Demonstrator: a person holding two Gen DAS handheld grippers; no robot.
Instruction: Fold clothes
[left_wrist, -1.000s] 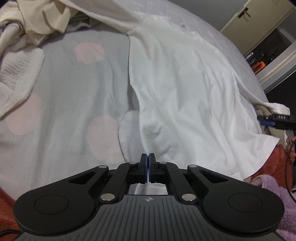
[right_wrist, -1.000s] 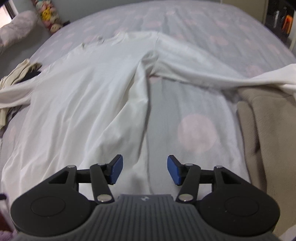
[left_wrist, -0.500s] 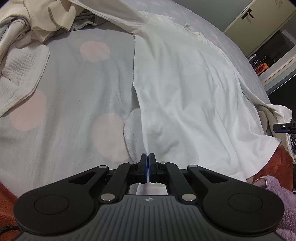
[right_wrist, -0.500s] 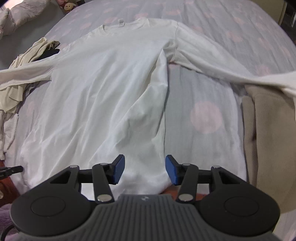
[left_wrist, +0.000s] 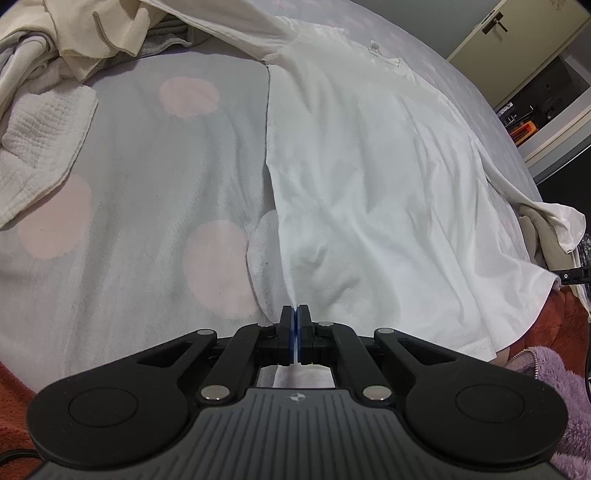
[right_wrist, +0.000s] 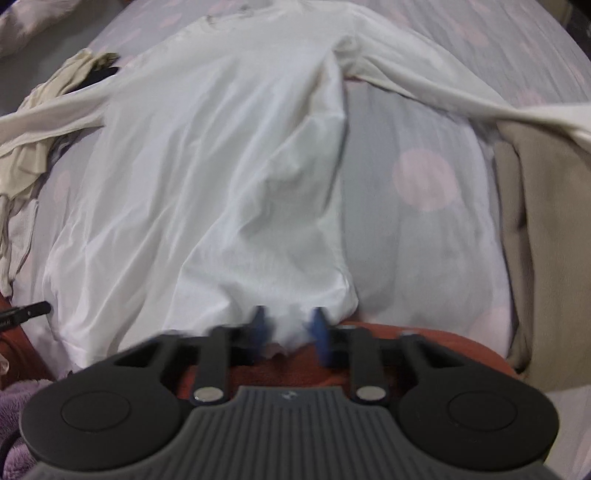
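Observation:
A white long-sleeved shirt (left_wrist: 369, 177) lies spread on the bed, collar far, hem near. It also shows in the right wrist view (right_wrist: 229, 162). My left gripper (left_wrist: 294, 314) is shut on the shirt's left hem corner and holds it taut. My right gripper (right_wrist: 287, 323) is partly open, its blue pads either side of the shirt's right hem corner at the bed edge. The pads are blurred with motion.
The bed has a grey sheet with pink dots (left_wrist: 147, 184). A pile of cream and white clothes (left_wrist: 55, 74) lies at the far left. A folded beige garment (right_wrist: 546, 229) lies at the right. An orange blanket (right_wrist: 406, 347) and purple fleece (left_wrist: 554, 376) edge the bed.
My right gripper has moved back to the shirt's hem corner and its pads have narrowed around the cloth. My left gripper stays shut on the other corner and has pulled it slightly.

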